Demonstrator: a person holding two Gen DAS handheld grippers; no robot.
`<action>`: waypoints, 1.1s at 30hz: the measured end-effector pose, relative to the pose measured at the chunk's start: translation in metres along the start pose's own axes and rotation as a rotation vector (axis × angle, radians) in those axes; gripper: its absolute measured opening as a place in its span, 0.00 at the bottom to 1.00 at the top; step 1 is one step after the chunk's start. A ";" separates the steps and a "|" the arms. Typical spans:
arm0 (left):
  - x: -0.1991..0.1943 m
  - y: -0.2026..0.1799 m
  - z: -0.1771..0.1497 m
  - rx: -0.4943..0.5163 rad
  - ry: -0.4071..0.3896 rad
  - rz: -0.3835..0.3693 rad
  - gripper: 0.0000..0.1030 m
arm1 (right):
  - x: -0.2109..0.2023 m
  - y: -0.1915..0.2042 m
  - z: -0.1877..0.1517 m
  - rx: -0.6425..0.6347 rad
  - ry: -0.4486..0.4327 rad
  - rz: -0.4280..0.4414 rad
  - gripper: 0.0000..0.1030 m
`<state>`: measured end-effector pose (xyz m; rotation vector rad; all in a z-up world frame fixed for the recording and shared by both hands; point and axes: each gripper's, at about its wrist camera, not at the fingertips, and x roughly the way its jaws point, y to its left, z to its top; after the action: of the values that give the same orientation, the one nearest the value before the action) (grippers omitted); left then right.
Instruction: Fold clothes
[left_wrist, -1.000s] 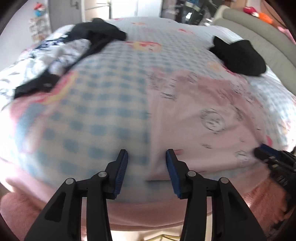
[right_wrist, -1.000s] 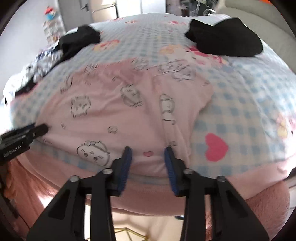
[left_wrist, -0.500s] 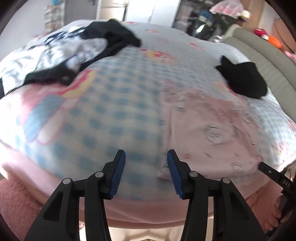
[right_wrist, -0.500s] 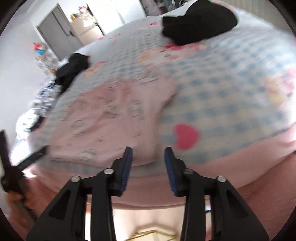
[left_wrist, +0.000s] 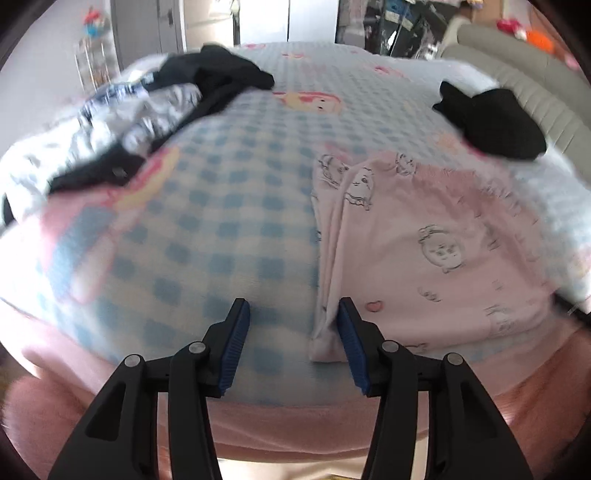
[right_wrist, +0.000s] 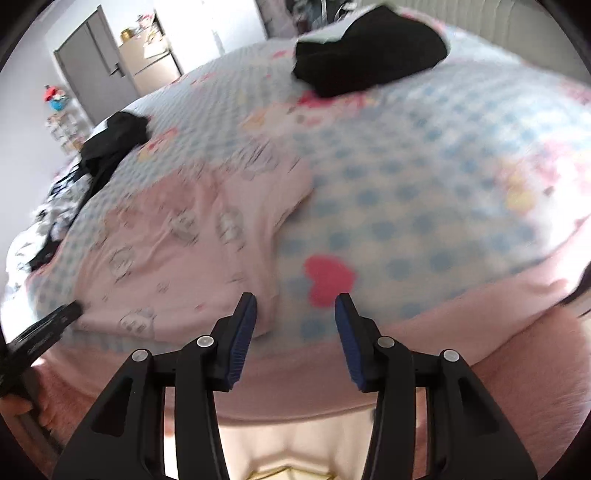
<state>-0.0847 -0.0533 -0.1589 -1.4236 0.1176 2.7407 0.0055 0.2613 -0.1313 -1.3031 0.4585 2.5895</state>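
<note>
Item one: pink printed garment (left_wrist: 424, 236), lying flat on my bed (left_wrist: 229, 206) near its front edge, long axis running from that edge away toward the far side.

My left gripper (left_wrist: 291, 345) tilts down at the garment's near left corner; jaws spread, just been opening, the corner beside the right pad, not pinched.

My right gripper (right_wrist: 293, 338) tilts down at the near right corner; jaws spread, also just opening, cloth edge beside the left pad, nothing gripped.

Count: one pink garment, one folded black garment (left_wrist: 495, 122) farther back, one loose heap of clothes (left_wrist: 147, 110) at left.
</note>
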 end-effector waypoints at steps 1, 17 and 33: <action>0.002 -0.004 0.000 0.026 -0.001 0.034 0.57 | -0.003 -0.001 0.003 0.007 -0.010 0.004 0.43; 0.010 -0.058 0.022 0.120 -0.003 -0.143 0.54 | 0.030 0.077 0.007 -0.331 -0.008 0.070 0.51; -0.021 -0.026 0.032 -0.042 -0.112 -0.038 0.64 | 0.003 0.051 0.040 -0.152 -0.116 -0.003 0.59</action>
<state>-0.0972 -0.0249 -0.1245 -1.2647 0.0285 2.8000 -0.0421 0.2280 -0.1018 -1.1876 0.2431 2.7251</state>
